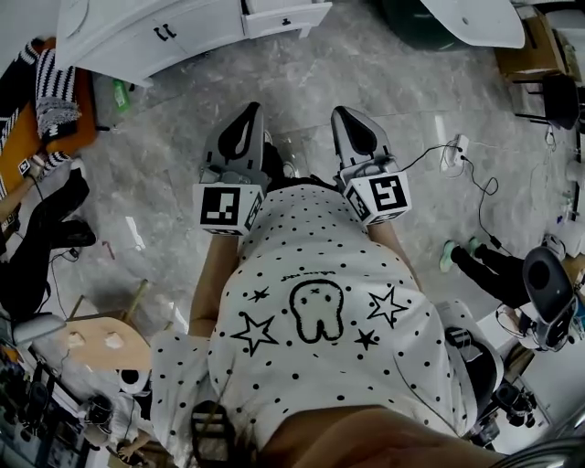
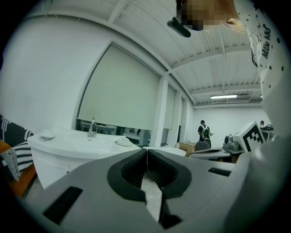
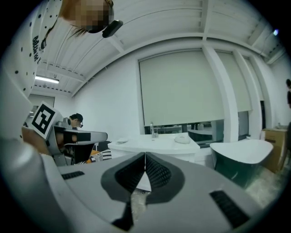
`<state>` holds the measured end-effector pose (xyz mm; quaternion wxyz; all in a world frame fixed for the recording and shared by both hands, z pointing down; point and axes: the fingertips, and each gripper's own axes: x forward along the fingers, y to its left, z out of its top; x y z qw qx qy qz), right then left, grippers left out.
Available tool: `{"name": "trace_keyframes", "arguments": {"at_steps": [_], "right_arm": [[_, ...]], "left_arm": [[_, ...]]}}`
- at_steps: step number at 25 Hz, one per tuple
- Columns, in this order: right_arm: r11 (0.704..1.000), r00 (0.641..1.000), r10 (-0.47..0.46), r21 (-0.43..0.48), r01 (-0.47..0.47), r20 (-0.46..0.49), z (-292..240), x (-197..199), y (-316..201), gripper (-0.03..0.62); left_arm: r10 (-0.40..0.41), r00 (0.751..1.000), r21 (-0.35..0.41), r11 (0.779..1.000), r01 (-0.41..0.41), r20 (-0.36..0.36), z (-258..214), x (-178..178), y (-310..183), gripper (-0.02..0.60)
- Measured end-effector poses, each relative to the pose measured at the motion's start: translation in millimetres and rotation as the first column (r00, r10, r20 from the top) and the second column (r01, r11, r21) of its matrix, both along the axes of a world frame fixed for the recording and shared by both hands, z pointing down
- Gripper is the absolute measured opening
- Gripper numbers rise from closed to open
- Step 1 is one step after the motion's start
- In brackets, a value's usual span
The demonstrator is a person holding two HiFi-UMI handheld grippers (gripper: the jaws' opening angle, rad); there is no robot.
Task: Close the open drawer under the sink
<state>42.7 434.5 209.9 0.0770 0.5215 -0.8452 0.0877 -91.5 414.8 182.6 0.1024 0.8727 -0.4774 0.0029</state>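
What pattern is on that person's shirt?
The shirt is white with black dots, stars and a tooth-like drawing; the head view shows it best.

I see a grey marbled tile floor (image 1: 174, 192) carrying everything in the head view. A white sink cabinet (image 1: 155, 37) stands on it at upper left, with a small green item (image 1: 122, 94) at its base. A dark green tub (image 1: 416, 23) is at top centre and a cardboard box (image 1: 526, 55) at upper right. A white plug block (image 1: 454, 151) and black cable (image 1: 482, 196) lie right of centre. There's an office chair (image 1: 548, 297) at the right edge and a wooden stool (image 1: 114, 340) at lower left.
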Motion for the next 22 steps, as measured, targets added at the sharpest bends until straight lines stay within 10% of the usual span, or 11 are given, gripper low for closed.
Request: {"name": "trace_keyframes", "arguments": {"at_steps": [22], "right_arm": [[0.999,1.000,0.003,0.049,-0.003,-0.003,-19,-68,-97,0.015]], "left_arm": [[0.028,1.000,0.015,0.999,-0.028,0.004,-10,-41,-102,0.009]]}}
